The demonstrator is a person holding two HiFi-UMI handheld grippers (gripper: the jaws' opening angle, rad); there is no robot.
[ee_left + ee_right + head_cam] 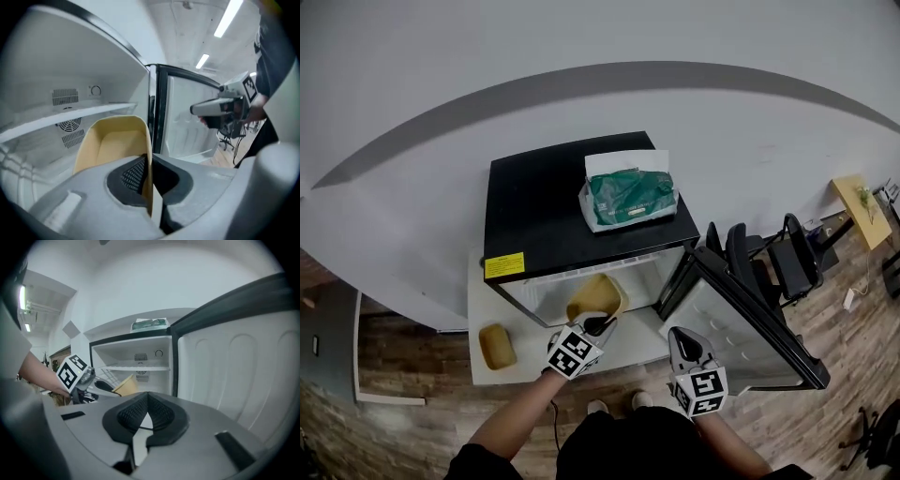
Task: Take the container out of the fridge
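Showing the container (592,298), its wall pinched by the closed left gripper (600,325), at the mouth of the open fridge (534,197); the right gripper (682,336), shut and empty, is seen near the door (741,323), right.

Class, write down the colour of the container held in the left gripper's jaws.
Pale yellowish tan; the container shows best in the left gripper view.

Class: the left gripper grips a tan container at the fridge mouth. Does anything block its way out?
Nothing visible does. The door stands swung open to the right, and the right gripper hangs beside it, clear of the tan container in the left gripper.
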